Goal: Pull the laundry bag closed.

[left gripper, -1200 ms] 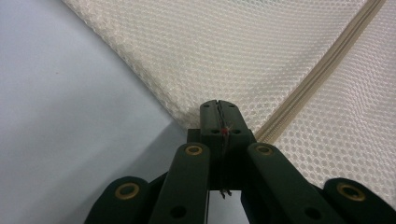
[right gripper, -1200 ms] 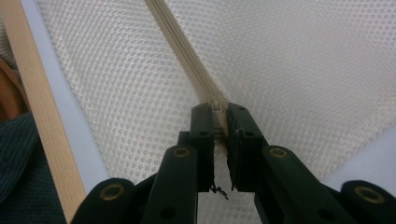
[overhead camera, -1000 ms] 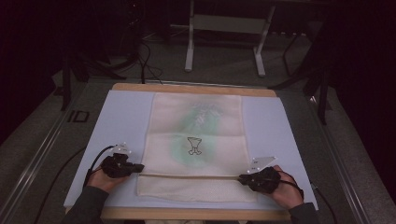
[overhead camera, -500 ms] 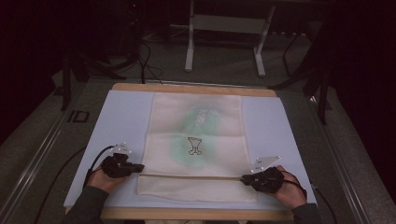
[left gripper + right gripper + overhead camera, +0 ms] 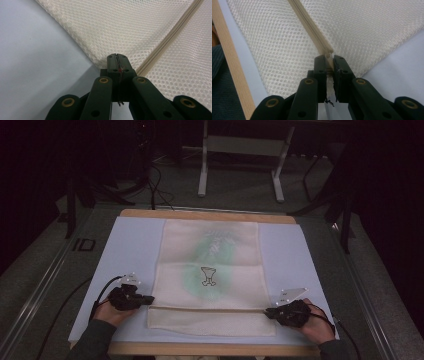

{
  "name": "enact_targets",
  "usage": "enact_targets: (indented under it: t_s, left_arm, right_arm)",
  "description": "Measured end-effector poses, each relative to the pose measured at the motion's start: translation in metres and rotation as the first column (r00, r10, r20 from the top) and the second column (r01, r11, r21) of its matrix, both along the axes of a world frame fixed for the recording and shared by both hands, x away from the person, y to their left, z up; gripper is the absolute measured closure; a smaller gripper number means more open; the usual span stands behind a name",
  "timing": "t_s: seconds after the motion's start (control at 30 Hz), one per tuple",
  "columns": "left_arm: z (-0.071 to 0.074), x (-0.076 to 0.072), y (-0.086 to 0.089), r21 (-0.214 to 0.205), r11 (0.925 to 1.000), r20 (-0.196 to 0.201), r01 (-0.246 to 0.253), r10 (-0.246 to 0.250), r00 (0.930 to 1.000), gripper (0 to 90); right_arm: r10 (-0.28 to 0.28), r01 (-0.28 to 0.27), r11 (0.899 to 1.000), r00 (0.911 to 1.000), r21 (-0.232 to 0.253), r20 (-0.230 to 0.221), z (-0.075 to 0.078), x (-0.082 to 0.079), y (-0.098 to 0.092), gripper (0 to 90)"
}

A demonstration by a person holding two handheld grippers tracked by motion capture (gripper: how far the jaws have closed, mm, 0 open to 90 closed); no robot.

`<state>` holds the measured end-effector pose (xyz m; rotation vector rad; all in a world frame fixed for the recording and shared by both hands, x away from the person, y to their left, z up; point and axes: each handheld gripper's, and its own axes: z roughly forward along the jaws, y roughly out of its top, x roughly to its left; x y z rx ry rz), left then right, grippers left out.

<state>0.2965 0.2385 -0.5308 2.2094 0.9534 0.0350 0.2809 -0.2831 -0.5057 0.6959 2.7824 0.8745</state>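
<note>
Nearest to me, along the front edge of the worktop [image 5: 125, 245], my two hands rest on the pale blue mat. My left gripper [image 5: 148, 298] sits near the front left corner, its jaws clenched on the left edge of the mesh bag [image 5: 210, 270]; in the left gripper view the gripper [image 5: 117, 58] has its pads pressed together with the mesh [image 5: 120, 27] pinched right at the tips, just beside the end of the zipper [image 5: 172, 32]. My right gripper [image 5: 269, 312] lies near the front right corner, grasping the right edge of the same bag. In the right gripper view the gripper [image 5: 330, 60] closes on the end of the zipper [image 5: 309, 25], with a thin band of it showing between the pads and the mesh [image 5: 274, 50] spreading out on both sides.

The zipper [image 5: 207, 308] runs as a straight line across the bag from one gripper to the other, parallel to the front edge. The bag lies flat in the middle of the worktop and reaches from near the front edge almost to the far edge. Further up, at its centre, sits a small dark drawing [image 5: 208, 276] on a greenish patch. Beyond the far edge stands a white metal frame [image 5: 240, 150] on the dark floor.
</note>
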Motion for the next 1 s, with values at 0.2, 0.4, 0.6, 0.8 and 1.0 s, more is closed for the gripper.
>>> enact_targets:
  t_s: [0.2,0.4,0.6,0.8,1.0]
  left_arm:
    - [-0.001,-0.001,0.001,-0.013,0.9999,0.006,-0.001,0.001,1.0000,90.0]
    - [0.000,-0.002,0.001,-0.019,0.9998,0.016,0.001,0.000,0.9999,89.1]
    - [0.004,-0.003,0.005,-0.044,0.9986,0.048,-0.030,0.032,0.9983,86.7]
    - [0.006,-0.003,0.014,-0.037,0.9917,0.103,-0.123,0.126,0.9866,83.0]
    - [0.005,-0.002,0.018,0.042,0.9677,0.172,-0.249,0.238,0.9559,74.7]
  right_arm:
    - [-0.007,0.009,0.996,0.9996,0.093,-0.026,-0.001,0.000,-0.009,72.1]
    - [-0.047,0.050,0.986,0.9987,0.158,-0.021,0.001,0.002,-0.013,62.4]
    - [-0.122,0.122,0.974,0.9925,0.190,-0.009,0.000,0.007,-0.017,55.3]
    - [-0.201,0.201,0.961,0.9794,0.188,-0.018,-0.007,0.012,-0.022,53.2]
    - [-0.283,0.279,0.939,0.9591,0.199,-0.009,-0.012,0.016,-0.030,52.8]
